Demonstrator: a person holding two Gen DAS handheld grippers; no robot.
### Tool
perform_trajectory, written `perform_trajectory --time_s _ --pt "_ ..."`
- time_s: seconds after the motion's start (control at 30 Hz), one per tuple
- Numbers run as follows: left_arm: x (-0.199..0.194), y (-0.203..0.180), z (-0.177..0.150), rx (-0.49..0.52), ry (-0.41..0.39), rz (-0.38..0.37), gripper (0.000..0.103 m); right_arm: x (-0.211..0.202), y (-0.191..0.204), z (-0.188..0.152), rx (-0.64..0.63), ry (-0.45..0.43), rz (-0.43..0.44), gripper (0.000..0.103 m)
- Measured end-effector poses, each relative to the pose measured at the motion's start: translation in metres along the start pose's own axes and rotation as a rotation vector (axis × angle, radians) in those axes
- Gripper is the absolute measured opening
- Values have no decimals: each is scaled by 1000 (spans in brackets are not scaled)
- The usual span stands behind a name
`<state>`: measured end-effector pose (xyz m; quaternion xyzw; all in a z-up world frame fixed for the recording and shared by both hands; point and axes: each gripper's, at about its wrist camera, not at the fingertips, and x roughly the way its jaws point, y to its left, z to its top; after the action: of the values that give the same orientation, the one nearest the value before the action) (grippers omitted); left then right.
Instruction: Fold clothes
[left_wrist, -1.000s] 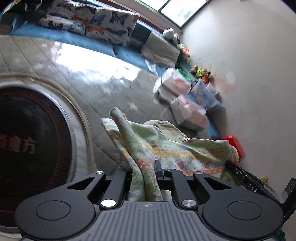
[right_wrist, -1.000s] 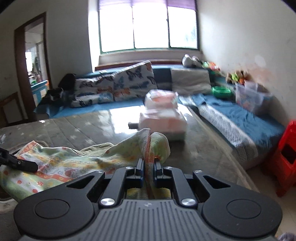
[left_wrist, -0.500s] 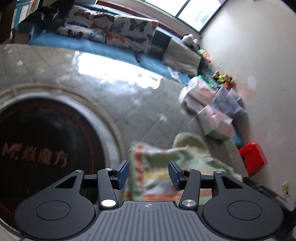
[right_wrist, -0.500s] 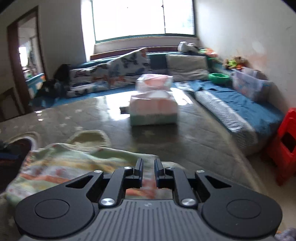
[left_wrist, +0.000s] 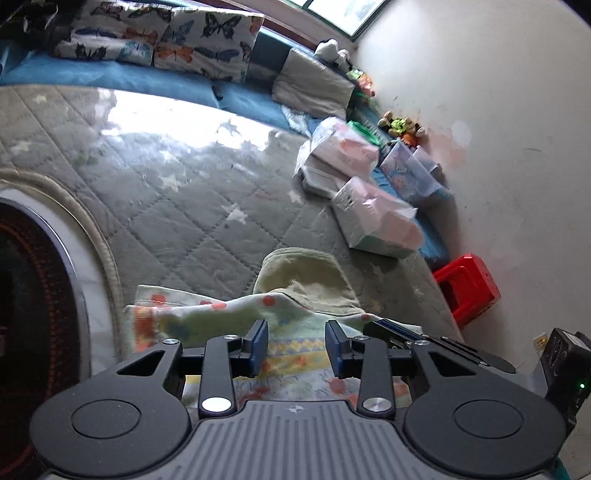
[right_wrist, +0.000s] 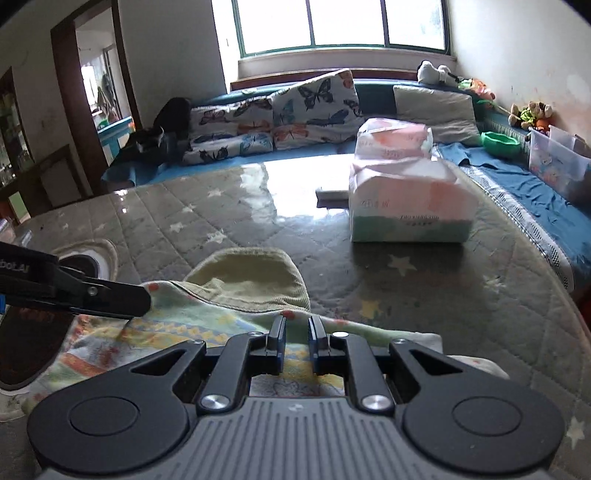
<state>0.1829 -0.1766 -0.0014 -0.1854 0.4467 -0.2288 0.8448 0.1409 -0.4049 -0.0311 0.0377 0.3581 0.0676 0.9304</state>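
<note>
A small patterned garment (left_wrist: 221, 317), pale green with orange dots and an olive lining, lies folded on the grey quilted table cover (left_wrist: 192, 206). It also shows in the right wrist view (right_wrist: 207, 321). My left gripper (left_wrist: 296, 345) is open and empty just above the garment's near edge. My right gripper (right_wrist: 296, 343) is open by a narrow gap over the garment's right part, holding nothing. The left gripper's finger shows in the right wrist view (right_wrist: 92, 291), lying over the garment's left side.
Two wrapped tissue packs (right_wrist: 406, 206) stand on the table ahead right, also in the left wrist view (left_wrist: 373, 218). A round dark cooktop (left_wrist: 33, 295) is set in the table at left. A red stool (left_wrist: 467, 291) stands past the right edge. Cushioned benches surround the table.
Both grippers held the garment raised a second ago. They have let it go; it now lies flat and folded, and both grippers have drawn back slightly with jaws apart.
</note>
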Motion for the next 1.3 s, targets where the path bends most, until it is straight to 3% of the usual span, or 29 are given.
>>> perform_trajectory --time_s 0.17,0.37,0.47,0.8,0.93,1.03,1.17,1.3 --pt "14 10 0 -32 14 20 36 -1 -1 -1 -12 2 -5 15" --pt "-6 2 -8 -14 9 -6 39 -30 10 -7 -56 -2 25 21" --pt "-19 -4 -21 14 18 -18 39 -47 19 -18 -84 1 34 33" --pt "-51 -11 -72 96 55 -20 42 -87 58 -67 -214 21 55 33" --pt "-56 -12 -83 117 34 -12 43 -92 69 -76 -233 -9 10 35" --pt "-65 -16 -87 146 13 7 55 -98 69 -76 -205 -23 11 44" --pt "-75 -15 -95 156 1 30 61 -106 69 -82 -169 -30 11 52" --pt "-85 -14 -106 171 -4 34 80 -112 68 -91 -134 -31 4 56"
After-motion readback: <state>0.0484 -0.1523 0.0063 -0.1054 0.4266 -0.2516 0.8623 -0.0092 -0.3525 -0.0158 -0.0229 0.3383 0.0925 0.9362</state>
